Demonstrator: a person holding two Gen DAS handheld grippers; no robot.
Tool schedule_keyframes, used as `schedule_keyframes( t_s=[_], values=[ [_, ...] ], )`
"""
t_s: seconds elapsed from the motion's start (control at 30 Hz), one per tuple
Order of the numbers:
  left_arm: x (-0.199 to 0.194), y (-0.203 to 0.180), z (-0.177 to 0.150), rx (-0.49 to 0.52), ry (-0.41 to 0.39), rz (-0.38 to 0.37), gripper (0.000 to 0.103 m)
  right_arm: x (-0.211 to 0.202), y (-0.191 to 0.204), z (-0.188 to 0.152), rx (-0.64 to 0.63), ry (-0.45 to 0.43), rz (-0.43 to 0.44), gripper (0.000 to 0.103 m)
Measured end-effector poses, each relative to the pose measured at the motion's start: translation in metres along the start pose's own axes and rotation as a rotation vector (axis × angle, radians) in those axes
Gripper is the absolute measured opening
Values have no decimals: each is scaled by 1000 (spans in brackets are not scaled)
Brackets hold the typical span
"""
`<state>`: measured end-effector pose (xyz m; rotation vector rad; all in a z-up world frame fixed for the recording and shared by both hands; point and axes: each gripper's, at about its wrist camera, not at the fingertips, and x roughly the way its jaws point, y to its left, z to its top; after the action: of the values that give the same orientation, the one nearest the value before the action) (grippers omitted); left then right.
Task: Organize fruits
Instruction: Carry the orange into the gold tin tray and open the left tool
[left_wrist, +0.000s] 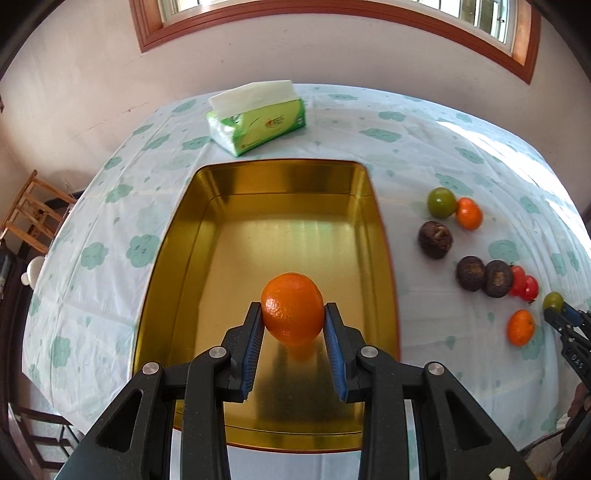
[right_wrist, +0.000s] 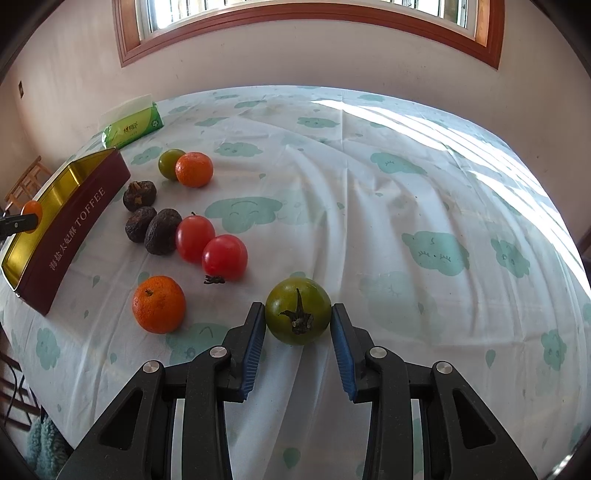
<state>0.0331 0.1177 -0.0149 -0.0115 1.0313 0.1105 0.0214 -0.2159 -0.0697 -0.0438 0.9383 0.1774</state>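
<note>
The left gripper (left_wrist: 293, 319) jaws clamp an orange (left_wrist: 292, 308) above the tin (left_wrist: 177, 236). The right gripper (right_wrist: 298, 321) jaws clamp a green tomato (right_wrist: 297, 311) on the worktop (right_wrist: 406, 206).

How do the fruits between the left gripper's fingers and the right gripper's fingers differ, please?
The orange is bright orange with pebbly skin; the green tomato is smooth, dark green, with a dried stem. The orange is above the gold tin, in the left gripper; the tomato sits on the tablecloth in the right gripper. Both are round.
</note>
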Motion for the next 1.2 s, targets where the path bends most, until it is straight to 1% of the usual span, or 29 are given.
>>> schedule_keyframes(
  t_s=[0.13, 0.33, 0.73, 1.0, 1.2],
  values=[
    [13, 22, -8, -29, 32, 30, 29, 1, 2, 0, 0, 10, 2, 38],
    [21, 38, -16, -49, 59, 49, 29, 5, 6, -1, -8, 22, -3, 38],
    [33, 39, -24, -33, 90, 52, 29, 6, 8, -1, -13, 23, -11, 37],
    [33, 38, -24, -23, 88, 55, 30, 6, 8, -1, -7, 23, -9, 37],
    [33, 38, -25, -29, 89, 54, 32, 6, 8, -1, -8, 22, -8, 37]
  ],
)
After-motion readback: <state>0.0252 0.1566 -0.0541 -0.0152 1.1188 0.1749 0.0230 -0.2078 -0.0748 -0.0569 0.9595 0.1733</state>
